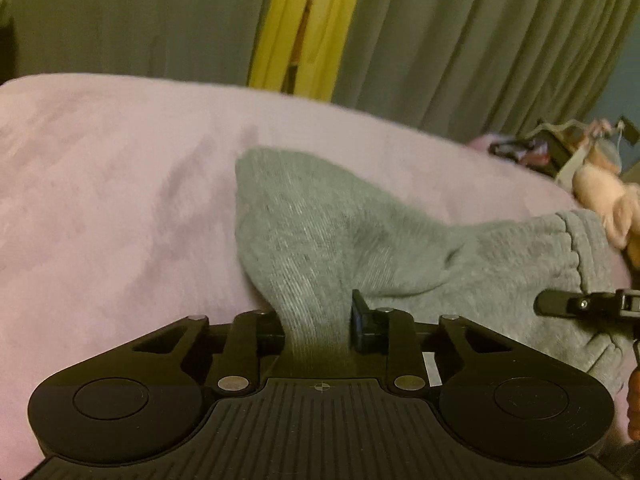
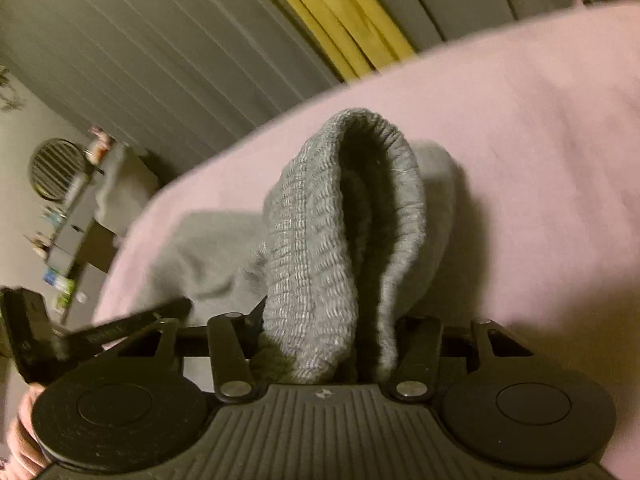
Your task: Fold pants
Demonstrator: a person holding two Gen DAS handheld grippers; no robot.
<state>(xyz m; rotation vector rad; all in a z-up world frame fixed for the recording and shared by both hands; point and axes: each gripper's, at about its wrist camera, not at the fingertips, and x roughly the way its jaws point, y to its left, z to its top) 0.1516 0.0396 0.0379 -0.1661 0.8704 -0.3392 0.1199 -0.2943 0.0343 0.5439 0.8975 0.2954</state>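
Observation:
Grey knit pants (image 1: 320,232) lie on a pink bed cover (image 1: 120,200). My left gripper (image 1: 316,324) is shut on a bunched part of the pants fabric, which rises between its fingers. The ribbed waistband (image 1: 576,248) shows at the right. My right gripper (image 2: 328,344) is shut on the pants' ribbed waistband (image 2: 316,240), which stands up in a folded loop in front of it. The rest of the pants (image 2: 200,256) trails to the left on the bed cover (image 2: 520,160). Each gripper shows at the edge of the other's view: the right one (image 1: 568,306), the left one (image 2: 120,330).
Grey curtains (image 1: 460,40) with a yellow strip (image 1: 304,28) hang behind the bed. A pink plush toy (image 1: 604,200) and clutter lie at the bed's far right. In the right wrist view a dresser (image 2: 76,232) with small items stands at the left.

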